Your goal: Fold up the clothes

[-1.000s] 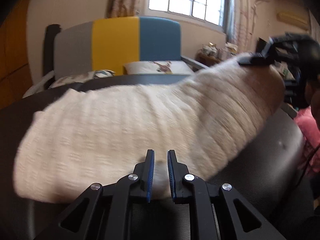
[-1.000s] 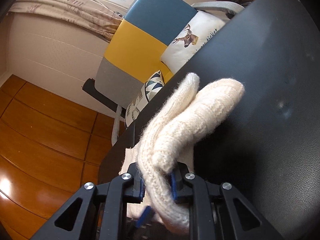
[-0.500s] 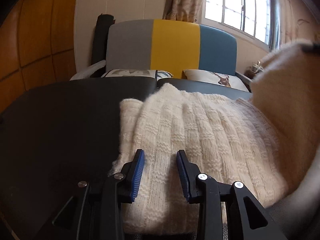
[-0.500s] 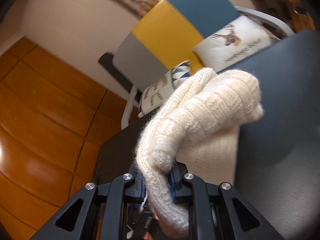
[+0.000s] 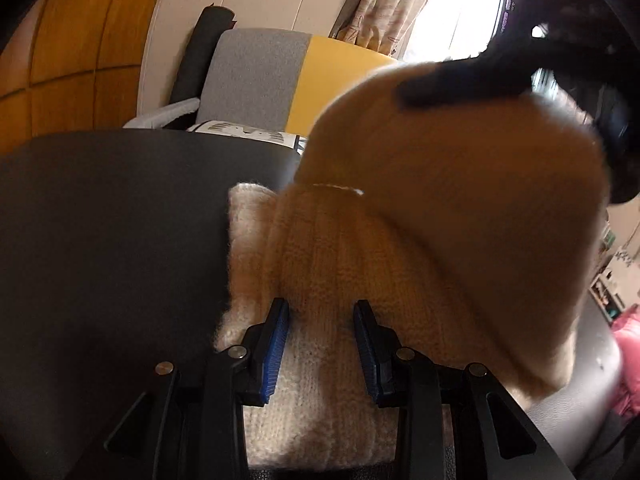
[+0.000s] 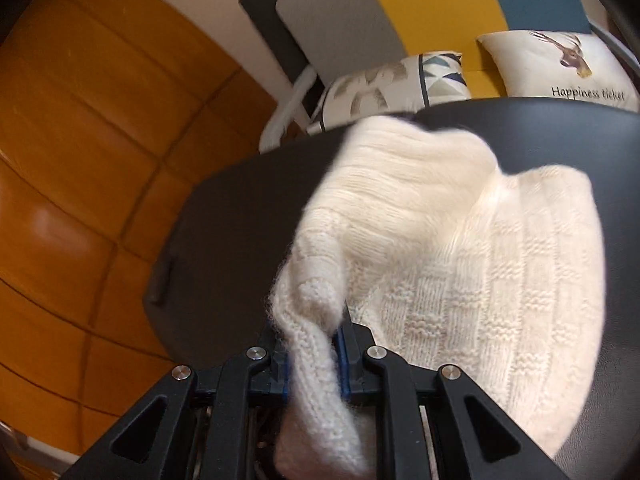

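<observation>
A cream knitted sweater (image 6: pixel 500 272) lies on a dark table (image 5: pixel 100 220), partly folded over itself, as a person works it with two hand-held grippers. The right gripper (image 6: pixel 314 350) pinches a thick rolled edge of the knit between its blue-padded fingers (image 6: pixel 342 354), the wool bulging out above and below the clamp; in the left wrist view, that same gripper (image 5: pixel 460 88) appears dark and blurred, carrying the fold of fabric up over the rest of the garment. The left gripper (image 5: pixel 322 344), whose jaws have just been opening, rests with its fingers (image 5: pixel 276 344) parted over the near edge of the sweater, the knit lying between the pads without being squeezed. A striped chair (image 6: pixel 400 0) with cushions (image 6: pixel 552 64) stands beyond the table.
</observation>
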Action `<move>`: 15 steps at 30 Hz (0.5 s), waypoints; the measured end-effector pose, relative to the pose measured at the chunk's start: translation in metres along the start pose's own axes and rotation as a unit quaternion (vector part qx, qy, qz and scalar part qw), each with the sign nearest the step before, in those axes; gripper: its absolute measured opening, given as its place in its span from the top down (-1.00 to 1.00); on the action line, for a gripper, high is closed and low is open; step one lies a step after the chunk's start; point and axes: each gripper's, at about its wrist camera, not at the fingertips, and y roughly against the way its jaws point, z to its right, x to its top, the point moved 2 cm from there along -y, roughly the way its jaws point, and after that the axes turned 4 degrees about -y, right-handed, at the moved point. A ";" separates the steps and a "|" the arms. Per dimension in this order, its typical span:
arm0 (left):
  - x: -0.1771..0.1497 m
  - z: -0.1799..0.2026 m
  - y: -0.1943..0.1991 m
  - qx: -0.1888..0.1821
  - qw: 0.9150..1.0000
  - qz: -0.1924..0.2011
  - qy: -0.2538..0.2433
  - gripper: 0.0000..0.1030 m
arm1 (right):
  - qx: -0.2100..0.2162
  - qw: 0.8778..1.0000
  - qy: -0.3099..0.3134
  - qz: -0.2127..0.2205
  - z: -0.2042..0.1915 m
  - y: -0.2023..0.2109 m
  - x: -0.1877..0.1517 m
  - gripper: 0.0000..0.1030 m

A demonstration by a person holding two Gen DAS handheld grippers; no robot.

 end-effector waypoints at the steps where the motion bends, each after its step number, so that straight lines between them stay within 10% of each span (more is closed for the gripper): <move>1: 0.000 0.000 0.000 -0.004 1.000 0.000 0.002 0.33 | -0.007 1.000 0.007 -0.004 -0.002 -0.005 -0.002 0.70; 15: -0.008 -0.010 0.030 -0.020 0.998 0.030 0.058 0.33 | -0.070 0.993 0.076 -0.059 -0.017 -0.052 -0.022 0.65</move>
